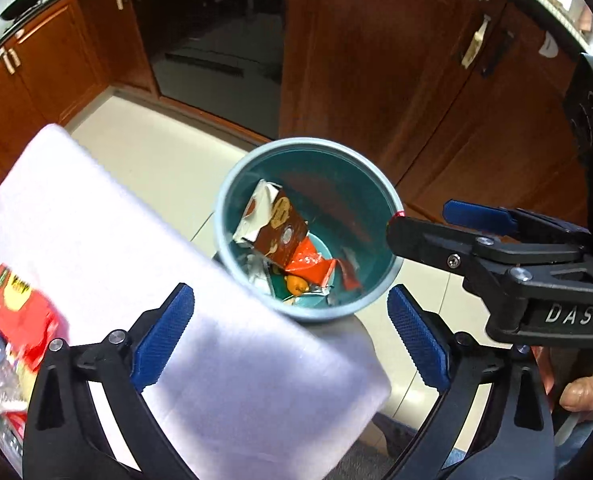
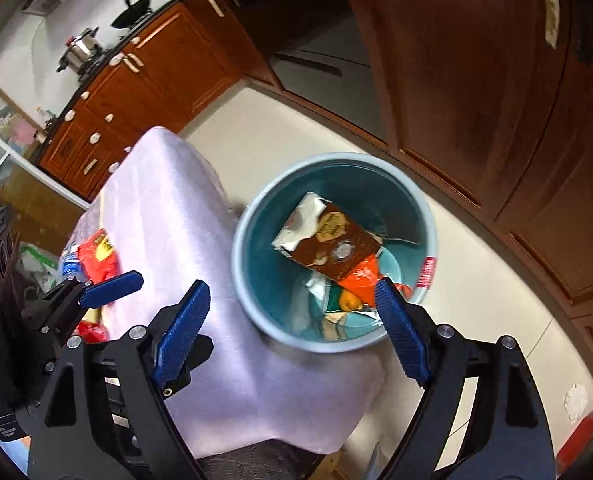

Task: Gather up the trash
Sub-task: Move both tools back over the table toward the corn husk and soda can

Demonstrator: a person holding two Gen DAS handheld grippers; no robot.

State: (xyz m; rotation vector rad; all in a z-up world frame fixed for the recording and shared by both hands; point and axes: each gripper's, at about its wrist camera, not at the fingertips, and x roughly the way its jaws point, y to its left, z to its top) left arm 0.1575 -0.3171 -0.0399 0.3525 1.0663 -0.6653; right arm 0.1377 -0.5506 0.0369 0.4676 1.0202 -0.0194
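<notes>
Two grippers hang over the bin, and both are let go — nothing sits between their blue fingers (image 1: pixel 164 336). The left gripper (image 1: pixel 292 334) has its fingers spread wide, one over the white cloth and one past the bin's near edge. The right gripper (image 2: pixel 294 334) is spread wide too; one of its fingers (image 2: pixel 400 332) shows in front of the bin's near rim. Each gripper also shows up at the edge of the other's view.

One round blue-green bin (image 1: pixel 232 184) stands on the pale floor (image 1: pixel 156 152), just beside the counter (image 1: pixel 96 216), which is covered with the white cloth. Its mouth faces straight up.

Inside the bin lies one brown and white carton (image 1: pixel 274 218). It lies tilted, leaning on the trash under it, with its white folded end up toward the far wall and its long side running down toward the bottom. Under it lies one orange wrapper (image 1: pixel 308 264), then one small red packet (image 1: pixel 346 272), some silver foil and a small orange bit — too crumpled to count well.

On the counter's far side lies one red packet (image 1: pixel 16 308), beside clear plastic that is too blurry to tell.
</notes>
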